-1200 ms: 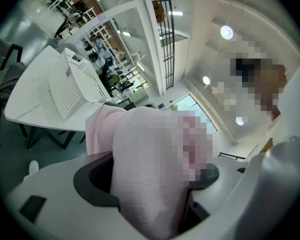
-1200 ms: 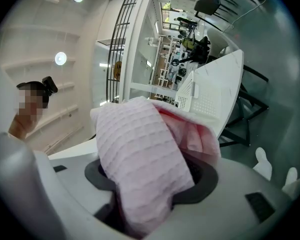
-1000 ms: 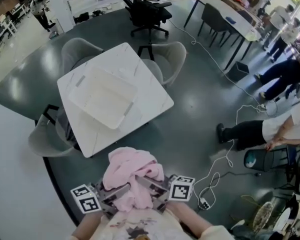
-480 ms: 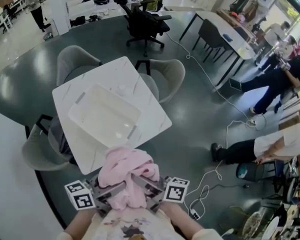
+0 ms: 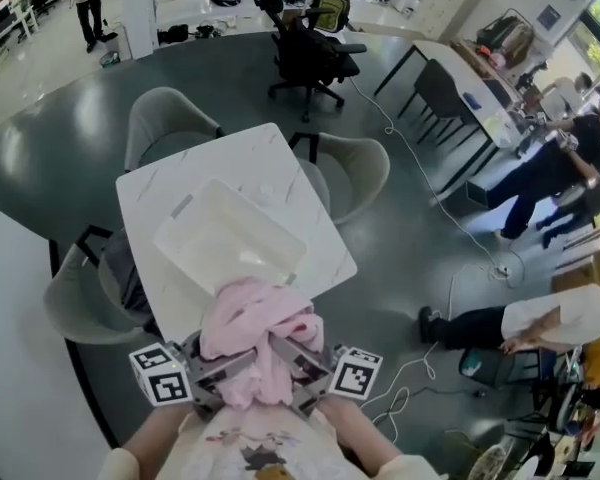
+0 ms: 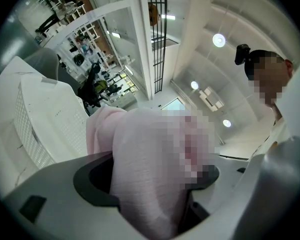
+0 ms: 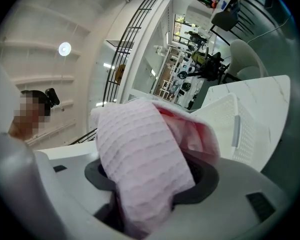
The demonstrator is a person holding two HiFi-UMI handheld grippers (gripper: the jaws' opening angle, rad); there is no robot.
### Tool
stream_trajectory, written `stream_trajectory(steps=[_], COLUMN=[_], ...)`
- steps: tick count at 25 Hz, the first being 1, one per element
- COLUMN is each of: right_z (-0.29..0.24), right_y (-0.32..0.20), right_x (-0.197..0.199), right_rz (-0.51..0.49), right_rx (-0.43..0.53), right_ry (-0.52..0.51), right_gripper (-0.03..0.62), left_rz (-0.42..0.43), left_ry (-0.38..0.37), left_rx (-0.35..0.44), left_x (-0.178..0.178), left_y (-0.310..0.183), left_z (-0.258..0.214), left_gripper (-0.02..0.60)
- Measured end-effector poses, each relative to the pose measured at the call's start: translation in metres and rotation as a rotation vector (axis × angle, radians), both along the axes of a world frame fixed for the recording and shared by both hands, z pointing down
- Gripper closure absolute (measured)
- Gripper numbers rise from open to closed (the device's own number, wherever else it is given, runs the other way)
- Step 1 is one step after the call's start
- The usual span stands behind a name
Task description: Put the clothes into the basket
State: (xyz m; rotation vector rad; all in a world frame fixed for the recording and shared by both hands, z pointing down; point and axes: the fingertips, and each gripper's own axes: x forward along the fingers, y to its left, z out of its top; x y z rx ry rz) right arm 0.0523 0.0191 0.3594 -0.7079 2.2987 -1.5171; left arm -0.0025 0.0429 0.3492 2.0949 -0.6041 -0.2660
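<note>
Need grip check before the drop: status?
Both shut on pink cloth: left gripper, right gripper. Ahead, basket on table; cloth not in yet. Nothing in the way.

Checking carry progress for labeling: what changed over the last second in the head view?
The person has carried the pink garment up to the table. The floor gap has closed, and the garment now overlaps the table's near edge and the near corner of the white basket. Nothing was taken hold of or let go. The left claw and right claw stay clamped on the garment, and the basket sits where it was.
</note>
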Motion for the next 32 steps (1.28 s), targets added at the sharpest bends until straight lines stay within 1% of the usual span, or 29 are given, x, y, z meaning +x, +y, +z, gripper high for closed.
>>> stream_trajectory(steps=[5, 11, 17, 23, 32], right_z=[0.006, 0.004, 0.002, -0.001, 0.004], right_y=[-0.018, -0.038, -0.057, -0.085, -0.127], right_x=[-0.02, -0.051, -0.072, -0.079, -0.07], right_rz=[-0.023, -0.067, -0.089, -0.105, -0.116], right_rx=[-0.019, 0.013, 0.047, 0.049, 0.034], right_ry=[0.03, 0.069, 0.097, 0.096, 0.109], right_gripper=[0.326, 0.326, 0.326, 0.326, 0.326], left_rz=[-0.045, -0.114, -0.147, -0.178, -0.213], left_ry=[0.029, 0.059, 0.079, 0.08, 0.084], left_rx=[-0.026, -0.012, 0.003, -0.007, -0.028], left_x=[-0.021, -0.051, -0.071, -0.077, -0.069], left_y=[-0.016, -0.032, -0.049, -0.076, -0.116], left_z=[0.007, 0.008, 0.009, 0.008, 0.013], left_gripper=[0.213, 0.213, 0.213, 0.213, 0.213])
